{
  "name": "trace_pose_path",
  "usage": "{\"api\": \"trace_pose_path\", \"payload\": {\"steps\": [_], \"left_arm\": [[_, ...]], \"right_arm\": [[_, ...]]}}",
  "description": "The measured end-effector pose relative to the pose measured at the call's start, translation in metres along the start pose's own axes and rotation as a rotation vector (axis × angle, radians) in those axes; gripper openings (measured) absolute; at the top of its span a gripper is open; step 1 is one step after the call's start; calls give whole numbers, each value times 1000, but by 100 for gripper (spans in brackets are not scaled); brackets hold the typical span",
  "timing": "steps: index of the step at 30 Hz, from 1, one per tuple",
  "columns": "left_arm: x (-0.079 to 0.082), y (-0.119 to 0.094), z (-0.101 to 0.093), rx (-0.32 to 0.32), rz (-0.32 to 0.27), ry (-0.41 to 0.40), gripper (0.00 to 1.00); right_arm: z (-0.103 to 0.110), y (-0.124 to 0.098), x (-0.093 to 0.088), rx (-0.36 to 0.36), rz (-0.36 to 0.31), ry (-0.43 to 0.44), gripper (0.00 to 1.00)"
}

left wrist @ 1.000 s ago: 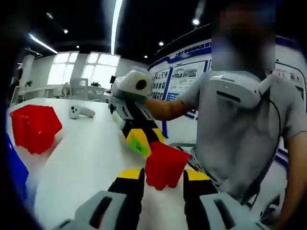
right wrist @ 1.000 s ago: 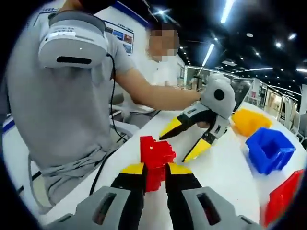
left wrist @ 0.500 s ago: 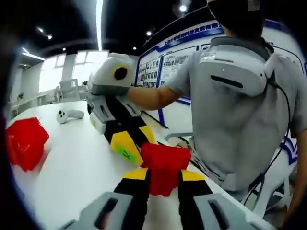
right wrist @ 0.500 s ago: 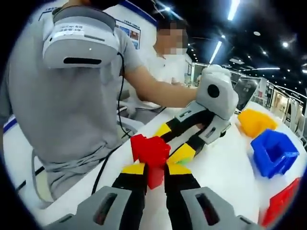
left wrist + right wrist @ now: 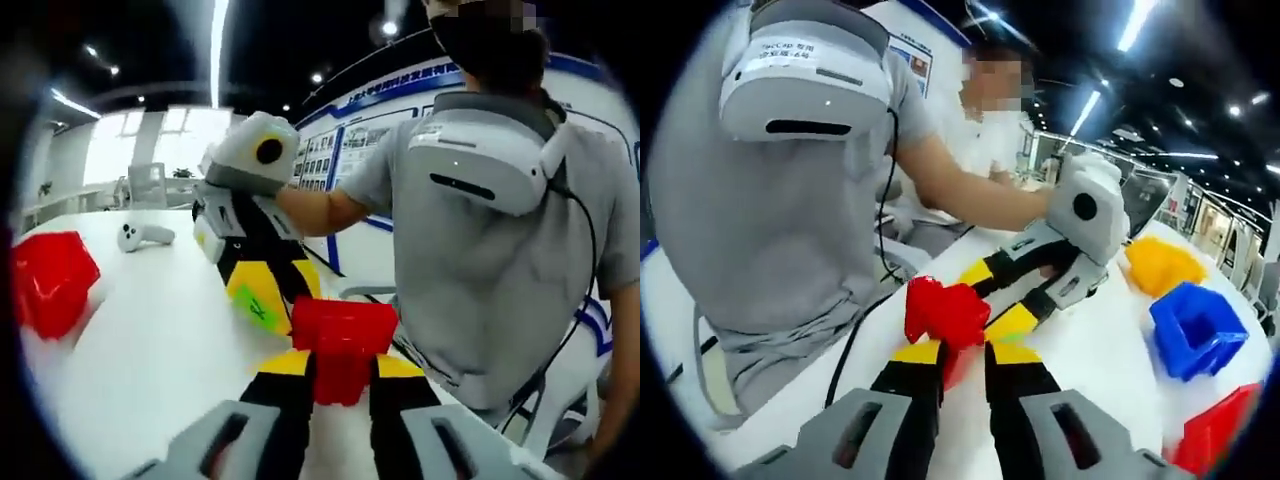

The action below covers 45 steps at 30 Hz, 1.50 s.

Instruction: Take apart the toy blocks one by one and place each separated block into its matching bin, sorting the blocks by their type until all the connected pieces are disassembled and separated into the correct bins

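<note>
I have both grippers clamped on the red block stack (image 5: pixel 342 340), held above the white table (image 5: pixel 150 350): my left gripper (image 5: pixel 340 372) grips its lower part, my right gripper (image 5: pixel 962 350) the other. Its long axis runs between them. The right gripper's green sticker is unreadable.

Block cluster (image 5: pixel 340 340) between both hand-held grippers above the table (image 5: pixel 150 340); bins (image 5: pixel 1190 330) apparently stand beyond.

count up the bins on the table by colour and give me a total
Red bins: 1
Blue bins: 1
Yellow bins: 1
Total: 3 bins on the white table, counted from the right gripper view.
</note>
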<state>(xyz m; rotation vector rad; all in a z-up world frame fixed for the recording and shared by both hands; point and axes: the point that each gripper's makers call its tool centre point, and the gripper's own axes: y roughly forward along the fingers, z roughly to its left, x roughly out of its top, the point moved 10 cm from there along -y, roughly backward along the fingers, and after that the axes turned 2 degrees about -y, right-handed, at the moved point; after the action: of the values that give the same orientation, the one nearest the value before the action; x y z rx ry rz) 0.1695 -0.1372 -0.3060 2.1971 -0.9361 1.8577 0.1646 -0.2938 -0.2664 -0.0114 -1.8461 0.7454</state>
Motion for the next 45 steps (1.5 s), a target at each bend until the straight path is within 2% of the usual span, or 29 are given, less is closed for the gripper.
{"api": "trace_pose_path", "payload": {"steps": [2,3,5,6,8,12,15,25,30,36,43,45], "left_arm": [[-2,-3,1,-9,-4,-11,22],[-2,-5,1,-10,-4,-12,22],[-2,-6,1,7,1,-14,22],[-2,-6,1,10,4,-12,22],[0,-3,0,21,10,-7,22],[3,0,0,40,36,-1,22],[4,-1,-1,82,61,9,22],[7,1,-3,147,100,36,21],[9,3,-5,200,114,41,21],[13,3,-11,271,172,74,21],[17,3,-17,368,250,112,21],[18,2,-18,374,260,118,21]], "right_arm": [[-1,2,10,43,48,-49,31],[0,5,14,77,99,-72,30],[1,12,19,138,245,-139,30],[-1,18,24,146,293,-190,29],[-5,22,29,146,346,-198,22],[-8,27,36,169,411,-206,21],[-7,28,39,146,483,-240,20],[4,26,40,96,562,-221,19],[7,23,39,71,589,-205,18],[11,22,38,33,604,-171,18],[14,20,36,-43,607,-114,18],[16,20,36,-77,604,-162,18]]}}
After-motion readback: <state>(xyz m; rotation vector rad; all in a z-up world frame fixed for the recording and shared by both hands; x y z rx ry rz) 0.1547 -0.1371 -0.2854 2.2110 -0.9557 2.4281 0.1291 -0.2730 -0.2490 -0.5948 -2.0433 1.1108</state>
